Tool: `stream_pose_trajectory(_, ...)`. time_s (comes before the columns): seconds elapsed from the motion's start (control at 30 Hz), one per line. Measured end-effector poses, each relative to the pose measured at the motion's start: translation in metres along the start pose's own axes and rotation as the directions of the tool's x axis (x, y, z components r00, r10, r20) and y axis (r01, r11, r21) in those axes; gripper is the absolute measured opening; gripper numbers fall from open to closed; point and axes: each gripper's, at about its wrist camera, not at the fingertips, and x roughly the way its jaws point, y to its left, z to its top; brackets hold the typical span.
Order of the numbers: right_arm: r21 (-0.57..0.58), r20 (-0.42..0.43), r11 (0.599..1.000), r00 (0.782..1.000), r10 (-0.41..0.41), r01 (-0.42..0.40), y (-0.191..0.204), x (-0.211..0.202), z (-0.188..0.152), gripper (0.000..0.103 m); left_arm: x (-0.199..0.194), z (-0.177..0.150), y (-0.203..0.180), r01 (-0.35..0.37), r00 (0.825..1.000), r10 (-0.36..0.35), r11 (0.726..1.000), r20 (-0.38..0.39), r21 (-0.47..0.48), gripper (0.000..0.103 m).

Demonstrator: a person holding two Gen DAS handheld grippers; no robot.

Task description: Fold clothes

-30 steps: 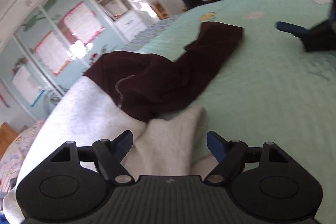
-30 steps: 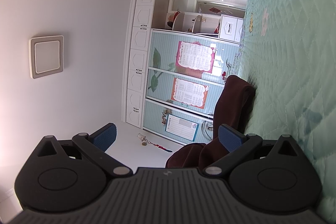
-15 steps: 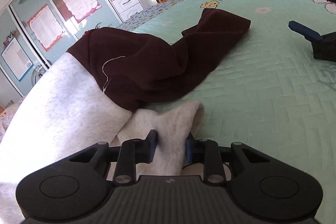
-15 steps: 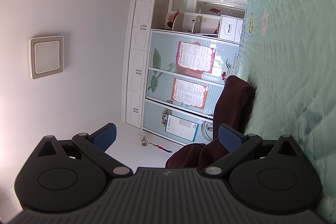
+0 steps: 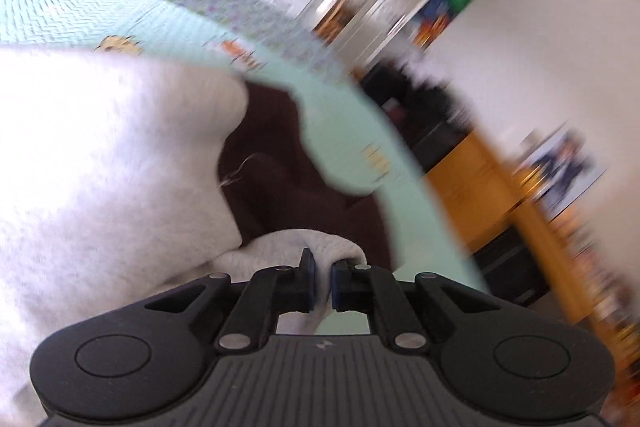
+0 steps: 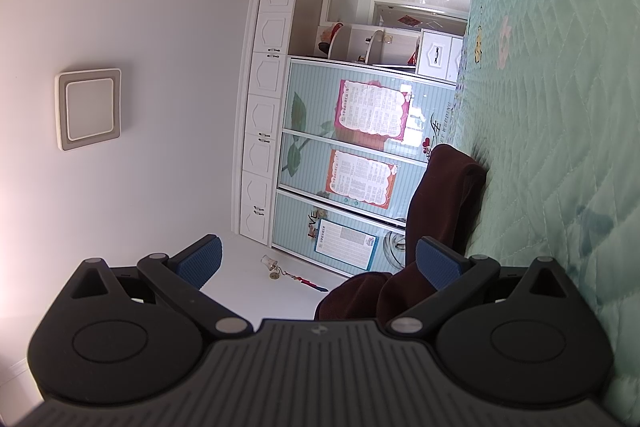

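Left grip taken, sleeve end coming up off the bed

Left wrist view: the left gripper (image 5: 322,285), open a second ago, has clamped the grey garment (image 5: 112,167) and swung it over the maroon part (image 5: 280,163); folding starts. Right wrist view: the right gripper (image 6: 318,261) gapes empty beside the quilt (image 6: 560,107).

Pale grey fleecy garment (image 5: 104,163) w/ dark maroon section (image 5: 280,163); mint-green zigzag-quilted bedspread (image 6: 560,107) w/ small flower prints; orange wooden dresser (image 5: 476,187); grippers' pads blue.
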Motion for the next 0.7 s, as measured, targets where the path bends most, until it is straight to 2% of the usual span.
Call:
stream_pose_trajectory(0.1, 0.0, 0.0, 1.0, 1.0, 0.0, 0.0, 0.0, 0.0, 0.0, 0.103, -0.018, 0.008, -0.008, 0.141, 0.99, -0.14, 0.989, 0.016, -0.046, 0.007)
stream_pose_trajectory(0.17, -0.001, 0.0, 1.0, 1.0, 0.0, 0.0, 0.001, 0.0, -0.001, 0.103, -0.028, 0.008, -0.019, 0.231, 0.973, -0.231, 0.972, -0.005, -0.036, 0.007)
stream_pose_trajectory(0.23, -0.001, 0.0, 1.0, 1.0, 0.0, 0.0, 0.001, 0.0, -0.001, 0.103, -0.035, 0.004, -0.028, 0.328, 0.943, -0.329, 0.944, -0.047, -0.024, 0.006)
stream_pose_trajectory(0.3, 0.0, 0.0, 1.0, 1.0, 0.0, 0.0, 0.0, 0.0, -0.001, 0.103, -0.039, -0.002, -0.031, 0.416, 0.904, -0.417, 0.909, -0.097, -0.03, 0.006)
stream_pose_trajectory(0.37, 0.0, -0.001, 1.0, 1.0, 0.0, 0.0, 0.0, 0.0, 0.0, 0.103, -0.039, -0.011, -0.029, 0.465, 0.874, -0.464, 0.885, -0.141, -0.03, 0.007)
stream_pose_trajectory(0.4, 0.0, -0.001, 1.0, 1.0, 0.0, 0.0, 0.0, 0.0, 0.0, 0.103, -0.037, -0.016, -0.027, 0.459, 0.875, -0.455, 0.888, -0.167, -0.016, 0.01)
stream_pose_trajectory(0.43, 0.0, -0.001, 1.0, 1.0, 0.0, 0.0, 0.0, 0.0, 0.0, 0.103, -0.034, -0.022, -0.023, 0.42, 0.89, -0.413, 0.907, -0.194, -0.006, 0.011)
stream_pose_trajectory(0.5, -0.001, -0.001, 1.0, 1.0, 0.0, 0.0, 0.0, 0.0, 0.0, 0.103, -0.024, -0.036, -0.015, 0.288, 0.927, -0.28, 0.958, -0.251, -0.007, 0.016)
stream_pose_trajectory(0.53, -0.001, -0.001, 1.0, 1.0, 0.0, 0.0, 0.0, 0.0, 0.0, 0.103, -0.018, -0.043, -0.011, 0.213, 0.936, -0.205, 0.977, -0.287, 0.0, 0.019)
stream_pose_trajectory(0.57, -0.001, -0.001, 1.0, 1.0, 0.0, 0.0, 0.0, 0.0, 0.0, 0.103, -0.014, -0.05, -0.007, 0.153, 0.938, -0.14, 0.988, -0.317, 0.018, 0.021)
stream_pose_trajectory(0.6, -0.001, -0.001, 1.0, 1.0, 0.0, 0.0, 0.0, 0.0, 0.0, 0.103, -0.01, -0.057, -0.004, 0.12, 0.935, -0.104, 0.992, -0.34, 0.027, 0.021)
stream_pose_trajectory(0.7, -0.001, -0.001, 1.0, 1.0, 0.0, 0.0, 0.0, 0.0, 0.0, 0.103, -0.006, -0.064, 0.004, 0.119, 0.928, -0.112, 0.993, -0.356, -0.002, 0.022)
